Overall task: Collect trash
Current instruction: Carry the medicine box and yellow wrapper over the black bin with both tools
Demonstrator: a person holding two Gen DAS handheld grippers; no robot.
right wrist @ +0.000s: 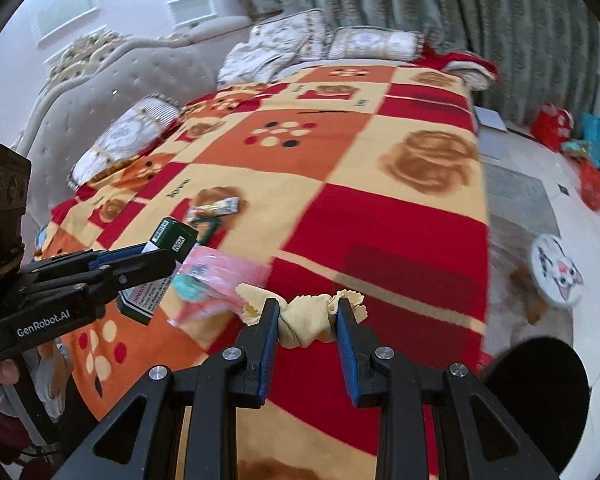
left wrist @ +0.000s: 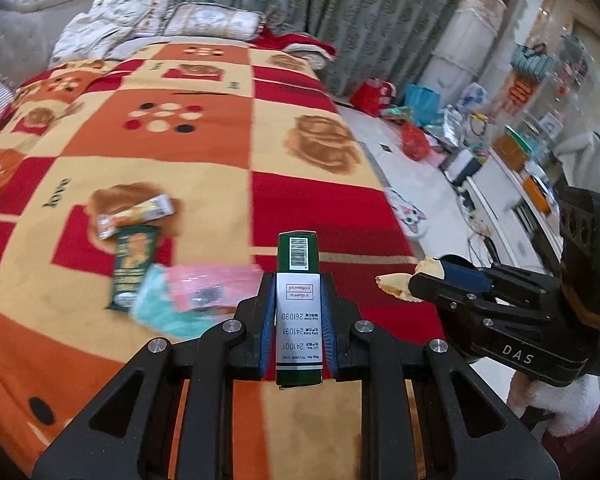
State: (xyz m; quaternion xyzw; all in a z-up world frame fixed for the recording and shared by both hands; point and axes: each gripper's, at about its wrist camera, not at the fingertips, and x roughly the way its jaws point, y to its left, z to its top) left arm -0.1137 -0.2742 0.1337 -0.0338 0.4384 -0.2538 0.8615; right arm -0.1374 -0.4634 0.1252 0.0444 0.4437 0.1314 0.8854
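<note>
My left gripper (left wrist: 298,292) is shut on a dark green carton (left wrist: 298,256) with a white label and barcode, held above the bed. The right wrist view shows that carton (right wrist: 172,240) from the side in the left gripper (right wrist: 168,258). My right gripper (right wrist: 308,308) is shut on a crumpled yellow cloth (right wrist: 306,318); the left wrist view shows the cloth (left wrist: 396,284) sticking out of the right gripper (left wrist: 418,284). On the blanket lie a green snack wrapper (left wrist: 134,268), an orange sachet (left wrist: 134,216), a pink packet (left wrist: 212,286) and a teal scrap (left wrist: 156,304).
The bed carries a checked red, orange and cream blanket (left wrist: 204,148), with pillows (left wrist: 212,20) by the curtain. To its right the floor holds bags (left wrist: 414,140), boxes and a cat-print stool (right wrist: 558,272). A padded headboard (right wrist: 88,92) runs along the left.
</note>
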